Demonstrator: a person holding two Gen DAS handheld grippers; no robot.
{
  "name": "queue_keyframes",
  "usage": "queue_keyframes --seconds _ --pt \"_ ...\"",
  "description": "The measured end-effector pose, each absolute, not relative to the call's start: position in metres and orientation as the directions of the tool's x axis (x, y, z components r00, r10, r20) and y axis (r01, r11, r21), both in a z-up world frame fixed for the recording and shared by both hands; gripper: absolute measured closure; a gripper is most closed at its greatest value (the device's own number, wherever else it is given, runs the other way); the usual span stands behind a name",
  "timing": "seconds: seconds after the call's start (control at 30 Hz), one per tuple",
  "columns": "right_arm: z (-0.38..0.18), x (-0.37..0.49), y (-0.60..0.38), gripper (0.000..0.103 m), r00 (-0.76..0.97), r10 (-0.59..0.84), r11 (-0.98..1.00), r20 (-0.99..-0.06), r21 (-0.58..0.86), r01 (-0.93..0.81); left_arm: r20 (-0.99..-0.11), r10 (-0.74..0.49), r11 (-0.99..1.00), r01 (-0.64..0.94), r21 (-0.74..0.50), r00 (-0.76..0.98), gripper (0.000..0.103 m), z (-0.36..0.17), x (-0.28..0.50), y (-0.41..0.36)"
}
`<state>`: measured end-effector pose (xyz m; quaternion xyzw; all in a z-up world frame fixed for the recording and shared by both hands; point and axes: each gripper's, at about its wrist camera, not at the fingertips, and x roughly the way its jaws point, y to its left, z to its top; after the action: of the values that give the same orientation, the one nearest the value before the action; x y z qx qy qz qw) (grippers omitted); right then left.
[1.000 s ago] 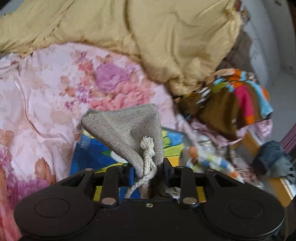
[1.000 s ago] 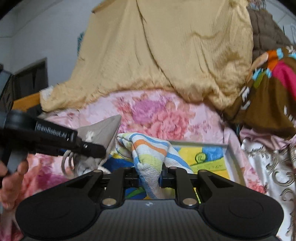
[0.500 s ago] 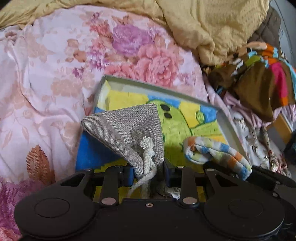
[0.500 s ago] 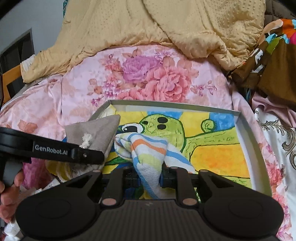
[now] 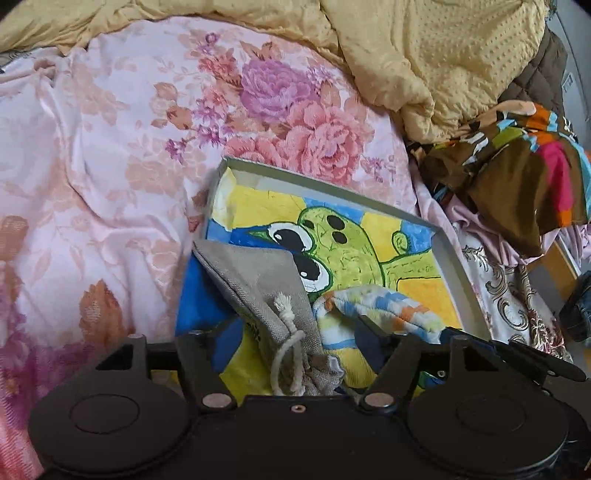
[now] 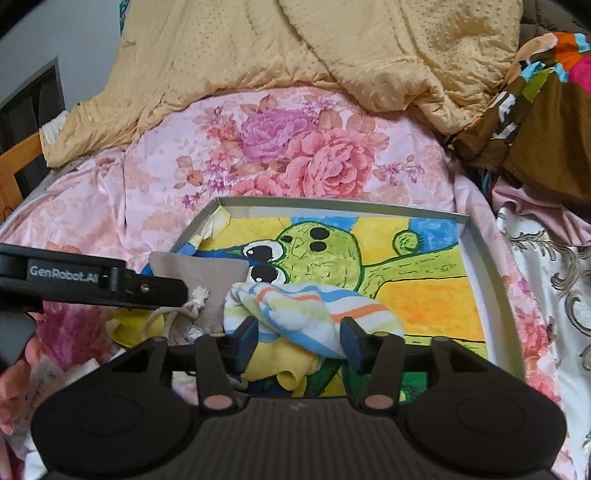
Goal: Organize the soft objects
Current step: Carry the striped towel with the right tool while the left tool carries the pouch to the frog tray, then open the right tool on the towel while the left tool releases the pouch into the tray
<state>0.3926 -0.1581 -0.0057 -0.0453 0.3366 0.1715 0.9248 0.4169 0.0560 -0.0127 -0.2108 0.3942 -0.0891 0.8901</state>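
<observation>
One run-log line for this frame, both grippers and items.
left gripper: open | grey linen drawstring pouch: in tray | right gripper: open | striped towel: in tray | frog-painted shallow tray: on floral bedspread

Bedroom in a home. Work surface is a bed (image 6: 110, 206) covered with a pink floral sheet (image 5: 122, 122), a rumpled yellow dotted blanket (image 6: 332, 48) heaped at the far side. Loose clothes piled to the right: brown multicolour garment (image 5: 524, 162), quilted brown item (image 5: 546, 74) behind it. Wooden bed frame edge (image 6: 18, 162) visible at left, plain grey wall (image 6: 66, 33) and a dark opening (image 6: 29, 99) beyond. A shallow box lid with a cartoon frog painting (image 6: 406, 273) lies on the sheet.
</observation>
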Motion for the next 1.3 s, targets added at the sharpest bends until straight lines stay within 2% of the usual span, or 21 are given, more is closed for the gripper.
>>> queue_keyframes --seconds 0.1,0.23,0.3,0.4,0.5,0.67,0.8,1.3 --pt "0.006 0.381 -0.167 0.034 0.737 0.301 0.938 -0.606 0.047 -0.344 -0.643 -0.311 0.900 -0.001 -0.436 0.699 0.023 -0.001 0.405 0.059" --pt "0.026 0.364 -0.177 0.026 0.771 0.322 0.938 -0.550 0.072 -0.340 -0.608 -0.304 0.900 0.013 -0.435 0.733 0.020 0.015 0.385 0.063" --pt "0.038 0.352 -0.183 0.019 0.787 0.334 0.936 -0.519 0.079 -0.344 -0.591 -0.294 0.908 0.026 -0.418 0.751 0.018 0.024 0.373 0.064" --pt "0.053 0.333 -0.192 0.013 0.809 0.351 0.932 -0.471 0.088 -0.353 -0.553 -0.270 0.921 0.045 -0.387 0.788 0.010 0.039 0.351 0.063" --pt "0.063 0.314 -0.200 0.009 0.823 0.361 0.929 -0.438 0.095 -0.357 -0.507 -0.260 0.928 0.069 -0.365 0.822 0.009 0.053 0.326 0.060" --pt "0.077 0.278 -0.211 0.006 0.848 0.366 0.929 -0.384 0.103 -0.355 -0.449 -0.254 0.935 0.098 -0.342 0.857 0.008 0.071 0.285 0.054" --pt "0.084 0.244 -0.218 0.005 0.867 0.370 0.929 -0.333 0.111 -0.354 -0.403 -0.242 0.941 0.112 -0.318 0.883 0.002 0.082 0.250 0.048" --pt "0.080 0.136 -0.233 0.000 0.899 0.368 0.930 -0.238 0.072 -0.361 -0.295 -0.224 0.947 0.135 -0.291 0.929 0.001 0.085 0.139 0.040"
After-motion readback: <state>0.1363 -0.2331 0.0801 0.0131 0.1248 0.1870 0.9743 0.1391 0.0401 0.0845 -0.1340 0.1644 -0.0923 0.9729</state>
